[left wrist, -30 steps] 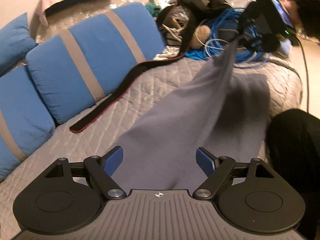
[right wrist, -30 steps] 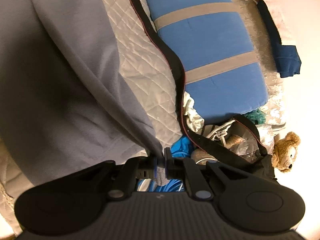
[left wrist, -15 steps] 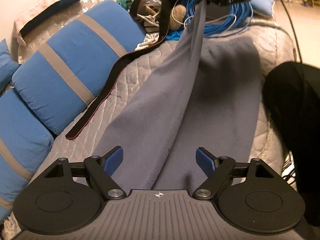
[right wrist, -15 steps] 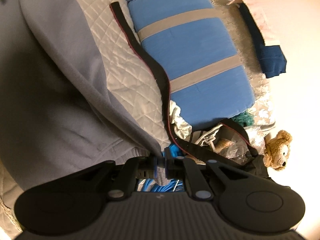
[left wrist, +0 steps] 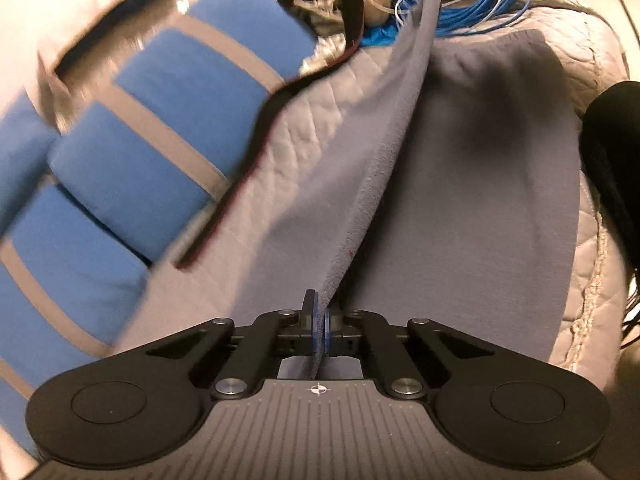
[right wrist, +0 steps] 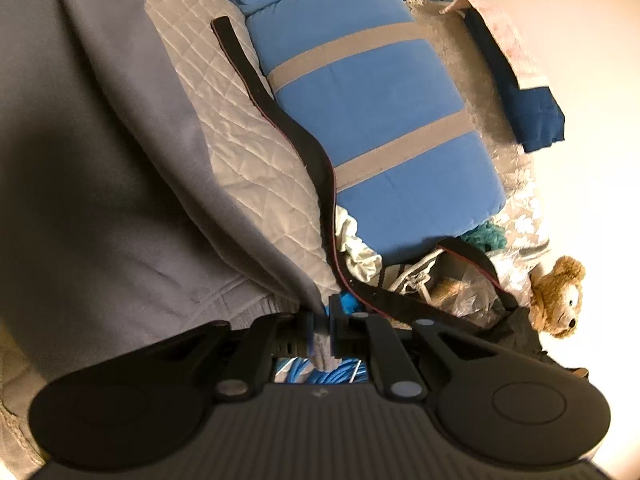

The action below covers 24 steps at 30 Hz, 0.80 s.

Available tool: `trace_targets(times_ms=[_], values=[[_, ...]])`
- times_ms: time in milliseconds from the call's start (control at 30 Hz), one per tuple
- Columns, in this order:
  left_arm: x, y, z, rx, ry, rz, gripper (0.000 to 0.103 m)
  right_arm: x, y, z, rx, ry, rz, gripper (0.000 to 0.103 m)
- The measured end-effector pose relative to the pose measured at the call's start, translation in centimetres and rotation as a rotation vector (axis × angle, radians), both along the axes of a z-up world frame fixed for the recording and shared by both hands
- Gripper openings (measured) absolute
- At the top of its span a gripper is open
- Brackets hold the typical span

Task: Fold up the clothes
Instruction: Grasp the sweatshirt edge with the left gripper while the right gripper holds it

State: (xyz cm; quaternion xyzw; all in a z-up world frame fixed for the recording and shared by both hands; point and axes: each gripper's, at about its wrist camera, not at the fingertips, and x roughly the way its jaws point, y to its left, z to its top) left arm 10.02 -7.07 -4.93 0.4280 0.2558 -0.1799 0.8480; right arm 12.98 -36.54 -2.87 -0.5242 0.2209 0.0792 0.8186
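A grey fleece garment [left wrist: 472,184] lies spread on the quilted bed cover [left wrist: 320,112]. One edge of it is lifted and stretched taut between my two grippers. My left gripper [left wrist: 320,326] is shut on the near end of that edge. My right gripper [right wrist: 322,330] is shut on the other end of the garment [right wrist: 100,200], above the blue cables. The rest of the cloth hangs down onto the bed.
Blue cushions with grey stripes [left wrist: 172,120] [right wrist: 368,120] line the far side of the bed. A long black strap [right wrist: 288,128] lies beside them. Blue cables [left wrist: 480,12], bags and a teddy bear [right wrist: 560,296] pile at the bed's end. A person's dark leg [left wrist: 616,152] is at the right.
My left gripper has closed on the garment's edge; it was open over the cloth before. The right gripper has kept its hold and the edge has drawn taut.
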Motion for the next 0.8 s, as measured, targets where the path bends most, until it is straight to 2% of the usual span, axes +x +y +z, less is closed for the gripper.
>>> trace_targets(times_ms=[100,233,400,567,733,800], values=[[-1.8,-0.2,1.5,0.001,-0.042,-0.027,0.003,-0.4,-0.7,-0.6,0.033,0.006,-0.008,0.007],[-3.7,-0.5,2.3,-0.028,-0.021,-0.052,0.003,-1.6,-1.4,-1.4,0.063,0.029,0.003,0.007],[-6.3,-1.6,0.2,0.071,0.012,-0.112,0.003,-3.8,-1.6,-3.2,0.054,0.069,0.028,0.007],[-6.8,-2.1,-1.5,0.14,0.054,-0.129,0.003,-6.0,-1.7,-5.4,0.026,0.11,0.057,0.007],[-7.3,-2.5,-3.2,0.206,0.098,-0.146,0.002,-6.9,-1.7,-6.6,0.004,0.109,0.07,0.007],[-7.2,-2.5,-3.3,0.204,0.125,-0.145,0.002,-7.0,-1.6,-7.0,-0.026,0.112,0.082,0.007]])
